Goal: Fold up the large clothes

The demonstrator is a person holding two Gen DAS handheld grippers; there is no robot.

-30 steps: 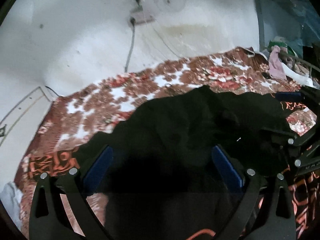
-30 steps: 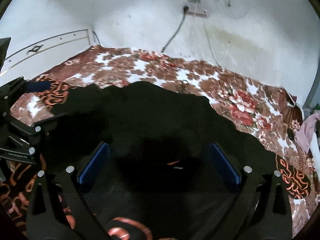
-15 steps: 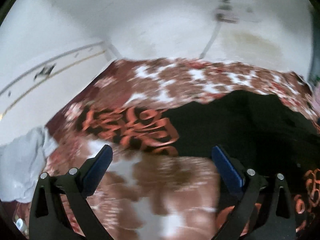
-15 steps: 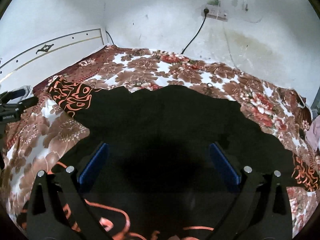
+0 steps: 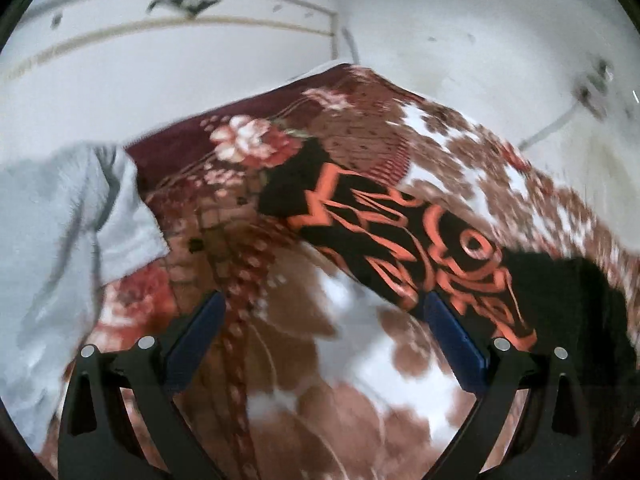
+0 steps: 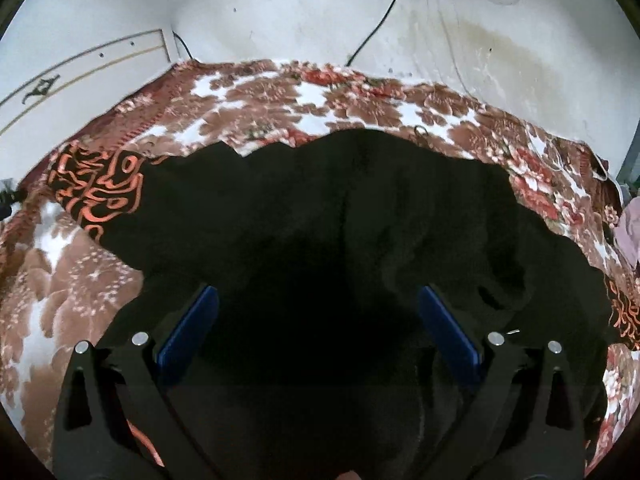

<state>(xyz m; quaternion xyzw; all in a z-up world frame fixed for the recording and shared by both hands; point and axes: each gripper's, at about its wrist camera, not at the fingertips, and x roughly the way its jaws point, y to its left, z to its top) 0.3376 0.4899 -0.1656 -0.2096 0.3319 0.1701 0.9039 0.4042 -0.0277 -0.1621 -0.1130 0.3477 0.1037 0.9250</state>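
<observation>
- Black cloth garment with orange swirl-patterned sleeves [image 6: 340, 208] lies spread flat on the bed's brown, red and white floral blanket [image 6: 280, 92], filling the space ahead of and between the right jaws.
- Right gripper [image 6: 318, 330] hangs over the garment's dark body with its jaws wide apart, blue pads [image 6: 188, 326] clear of the cloth, nothing between them.
- One orange-patterned sleeve [image 6: 100, 188] stretches out ahead and to the left of the right jaws; a second patterned cuff [image 6: 624, 312] shows to their far right.
- Left gripper [image 5: 322, 342] also has its jaws wide apart and grips nothing; floral blanket [image 5: 320, 360] lies between them.
- In the blurred left wrist view, the patterned sleeve [image 5: 400, 232] runs ahead of the left jaws, its lower edge just behind the right-hand blue pad [image 5: 452, 344].
- A pale grey cloth [image 5: 60, 240] sits to the left of the left jaws.
- A white wall [image 6: 280, 8] with a socket strip and black cable [image 6: 376, 20] rises beyond the bed.
</observation>
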